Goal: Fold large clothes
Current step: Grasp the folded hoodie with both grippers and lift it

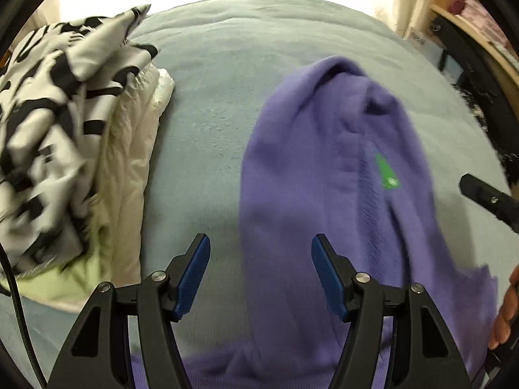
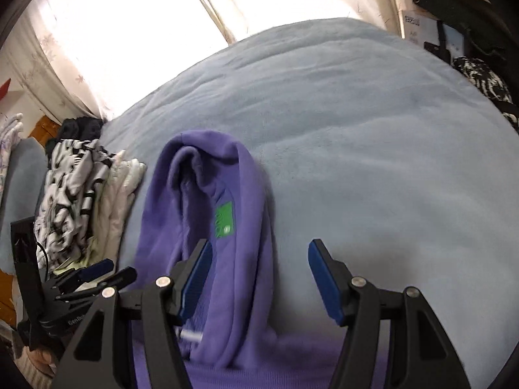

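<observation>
A purple hoodie (image 1: 308, 178) lies lengthwise on the pale blue blanket (image 1: 211, 97), hood at the far end, with a green label (image 1: 386, 171) inside the neck. My left gripper (image 1: 261, 256) hangs open above the hoodie's left edge, with nothing between its blue pads. One black finger of the right gripper (image 1: 486, 197) pokes in from the right, and a hand (image 1: 506, 308) shows below it. In the right wrist view, my right gripper (image 2: 259, 262) is open over the hoodie's (image 2: 246, 227) right edge and the blanket (image 2: 356, 129). The left gripper (image 2: 113, 272) is at lower left.
A pile of clothes sits left of the hoodie: a black-and-white patterned garment (image 1: 48, 113) on top of cream fabric (image 1: 129, 146), and pale green cloth (image 1: 58, 282) beneath. Bright curtains (image 2: 129, 32) stand behind the bed. Wooden shelving (image 1: 480, 32) and dark items line the right side.
</observation>
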Demonstrator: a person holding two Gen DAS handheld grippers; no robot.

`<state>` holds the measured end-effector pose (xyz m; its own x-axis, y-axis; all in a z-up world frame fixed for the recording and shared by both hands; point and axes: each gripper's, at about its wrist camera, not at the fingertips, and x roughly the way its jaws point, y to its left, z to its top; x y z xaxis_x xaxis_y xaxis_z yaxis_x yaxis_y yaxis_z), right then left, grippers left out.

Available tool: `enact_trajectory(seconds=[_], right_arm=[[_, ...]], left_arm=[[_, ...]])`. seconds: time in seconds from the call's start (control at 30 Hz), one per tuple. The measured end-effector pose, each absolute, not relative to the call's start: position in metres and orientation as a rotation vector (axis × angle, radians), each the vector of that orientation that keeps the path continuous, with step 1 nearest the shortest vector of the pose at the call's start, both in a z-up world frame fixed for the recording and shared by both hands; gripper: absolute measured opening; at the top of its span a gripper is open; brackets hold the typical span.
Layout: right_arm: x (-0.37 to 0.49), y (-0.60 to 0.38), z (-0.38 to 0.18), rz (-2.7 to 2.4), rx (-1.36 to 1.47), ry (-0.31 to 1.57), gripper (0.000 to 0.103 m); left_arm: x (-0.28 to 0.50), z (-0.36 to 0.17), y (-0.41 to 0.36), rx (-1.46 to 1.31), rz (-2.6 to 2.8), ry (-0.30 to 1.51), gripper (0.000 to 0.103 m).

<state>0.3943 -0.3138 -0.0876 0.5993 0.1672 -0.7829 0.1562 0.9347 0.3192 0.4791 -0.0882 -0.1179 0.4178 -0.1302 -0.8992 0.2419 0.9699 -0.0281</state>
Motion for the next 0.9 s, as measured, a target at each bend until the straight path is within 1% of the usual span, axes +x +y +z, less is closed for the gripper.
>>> enact_trajectory(seconds=[0.2,0.27,0.33,0.37,0.43,0.5,0.53,0.57,0.6,0.63,0.67,0.7,0.77,0.8,0.9], right_arm=[[0.436,-0.313,-0.107,-0.003,0.402,0.956,0.062],[0.448,-0.314,-0.113,0.002,0.418,0.971,0.062],[0.459,-0.314,-0.12,0.0,0.413,0.985,0.062],[0.463,-0.313,-0.123,-0.003,0.409,0.984,0.061],[0.469,-0.312,-0.126,-0.003,0.403,0.98,0.056],[0.477,-0.311,-0.133,0.007,0.41,0.992,0.042],[0.479,-0.312,-0.135,0.012,0.415,0.999,0.039],[0.482,-0.311,-0.138,0.019,0.42,1.008,0.033],[0.483,-0.31,-0.14,0.023,0.416,1.014,0.027],[0.486,-0.306,-0.142,0.024,0.405,1.017,0.023],[0.485,-0.304,-0.142,0.028,0.394,1.018,0.017],[0.485,-0.302,-0.142,0.036,0.388,1.015,0.011],[0.481,-0.299,-0.138,0.041,0.367,1.003,0.006],[0.477,-0.298,-0.132,0.041,0.345,0.991,0.006],[0.463,-0.301,-0.116,0.025,0.31,0.958,0.005]], left_arm=[[0.503,-0.146,-0.095,0.118,-0.221,1.141,0.064],[0.507,-0.152,-0.096,0.109,-0.226,1.14,0.07],[0.511,-0.155,-0.096,0.104,-0.218,1.127,0.082],[0.514,-0.157,-0.096,0.104,-0.218,1.123,0.084],[0.521,-0.161,-0.095,0.097,-0.226,1.128,0.086],[0.526,-0.163,-0.095,0.075,-0.24,1.132,0.086],[0.529,-0.163,-0.094,0.064,-0.246,1.132,0.082],[0.531,-0.162,-0.094,0.052,-0.252,1.124,0.075],[0.532,-0.161,-0.094,0.045,-0.263,1.117,0.052],[0.532,-0.159,-0.097,0.04,-0.285,1.105,0.017],[0.531,-0.157,-0.1,0.038,-0.297,1.101,0.006],[0.53,-0.156,-0.103,0.051,-0.283,1.095,0.006],[0.522,-0.149,-0.113,0.118,-0.244,1.055,0.004],[0.517,-0.143,-0.114,0.143,-0.225,1.032,0.003],[0.501,-0.121,-0.106,0.148,-0.166,0.976,0.002]])
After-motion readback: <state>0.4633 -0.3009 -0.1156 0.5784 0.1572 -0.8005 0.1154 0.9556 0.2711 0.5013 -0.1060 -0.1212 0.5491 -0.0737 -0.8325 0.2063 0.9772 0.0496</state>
